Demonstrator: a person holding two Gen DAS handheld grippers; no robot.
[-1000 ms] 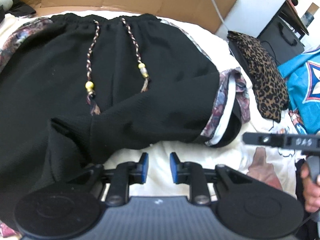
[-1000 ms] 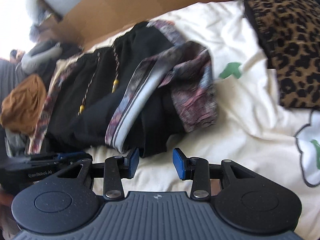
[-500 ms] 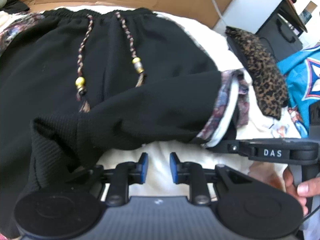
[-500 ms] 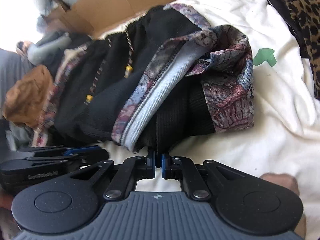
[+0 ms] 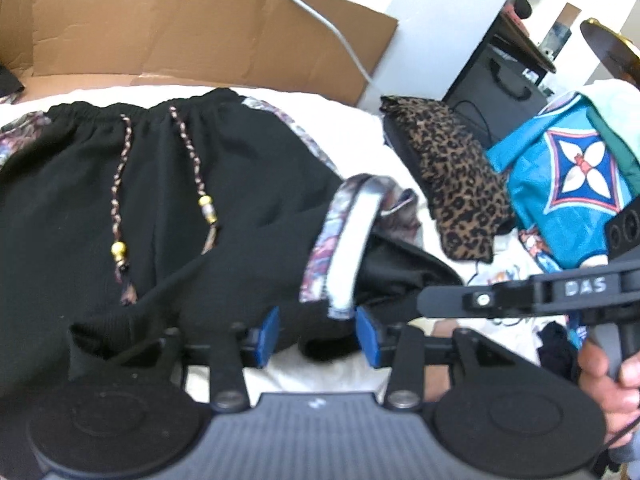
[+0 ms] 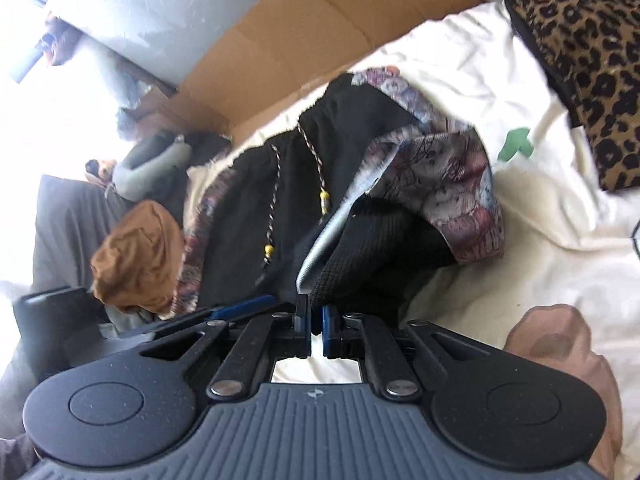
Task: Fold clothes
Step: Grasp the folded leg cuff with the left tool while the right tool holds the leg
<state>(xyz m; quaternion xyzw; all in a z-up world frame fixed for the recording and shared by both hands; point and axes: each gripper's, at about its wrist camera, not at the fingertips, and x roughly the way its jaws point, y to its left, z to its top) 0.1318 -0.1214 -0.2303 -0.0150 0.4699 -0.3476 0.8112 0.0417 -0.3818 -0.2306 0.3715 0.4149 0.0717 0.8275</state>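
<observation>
A pair of black shorts (image 5: pixel 192 200) is lying spread on a cream bedsheet (image 6: pixel 500 184), its elastic waistband facing the cardboard sheet (image 5: pixel 180 28) at the far edge of the bed and its leg openings facing the cameras, so the garment's long axis is running side to side across the bed. Two braided drawstrings (image 5: pixel 120 184) with yellow beads are trailing down the front from the waistband toward the near hem. The right gripper (image 6: pixel 316 326) is pinching the black fabric at the hem of the right leg, its blue pads (image 6: pixel 327 326) pressed nearly together on the cloth, and the patterned cuff (image 6: pixel 448 184) with its pale lining is standing turned up above the pinch. The left gripper (image 5: pixel 316 334) is hanging with its jaws spread apart, the blue pads (image 5: pixel 268 332) sitting on either side of the black hem just left of the striped cuff edge, not closing on it. In the left wrist view the right gripper's black body is reaching in from the right at the same leg. A leopard-print cloth (image 5: pixel 460 184) is lying beside the shorts on the right, with a turquoise printed garment (image 5: pixel 568 184) beyond it, and an orange-brown bundle (image 6: pixel 136 256) is sitting at the shorts' left side.
</observation>
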